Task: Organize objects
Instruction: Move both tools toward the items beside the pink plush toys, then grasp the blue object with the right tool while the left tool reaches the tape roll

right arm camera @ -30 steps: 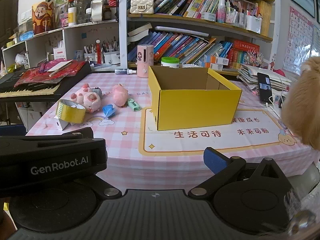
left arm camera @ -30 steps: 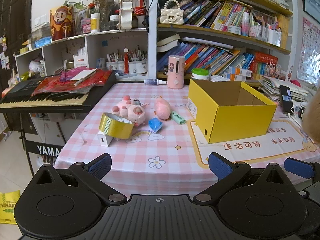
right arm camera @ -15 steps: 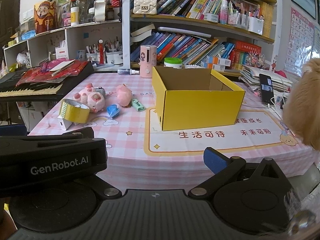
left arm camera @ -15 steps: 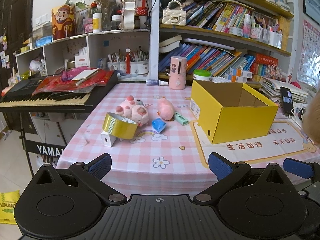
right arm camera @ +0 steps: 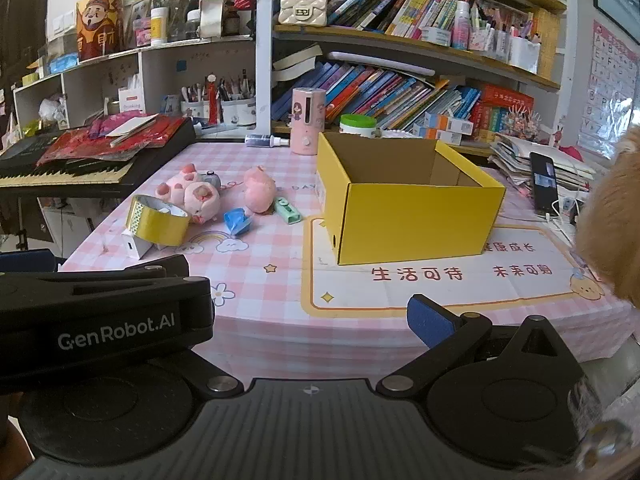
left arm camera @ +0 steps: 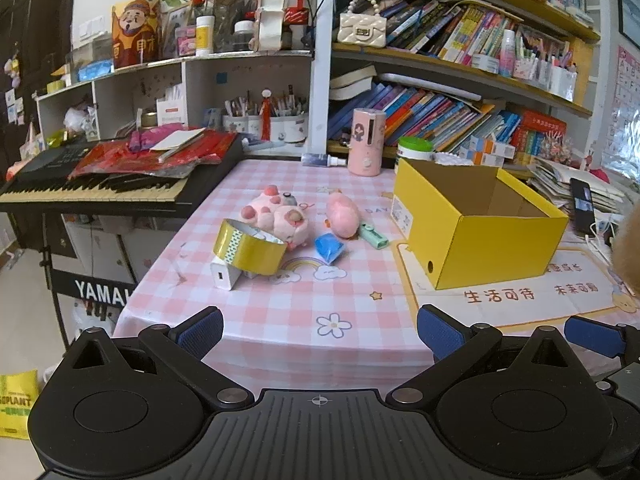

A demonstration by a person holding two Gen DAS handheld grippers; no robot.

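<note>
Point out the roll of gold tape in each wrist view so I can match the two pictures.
Left wrist view: the roll of gold tape sits left of centre, tilted, propped on a small white box.
Right wrist view: the roll lies at the left, just above the black body of the other hand-held gripper.
Shared landmark: the open yellow box, to the right of the tape in both.

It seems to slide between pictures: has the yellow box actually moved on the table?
No. The yellow box keeps its place against the red printed characters in front of it; the whole view just shifts slightly right.
</note>
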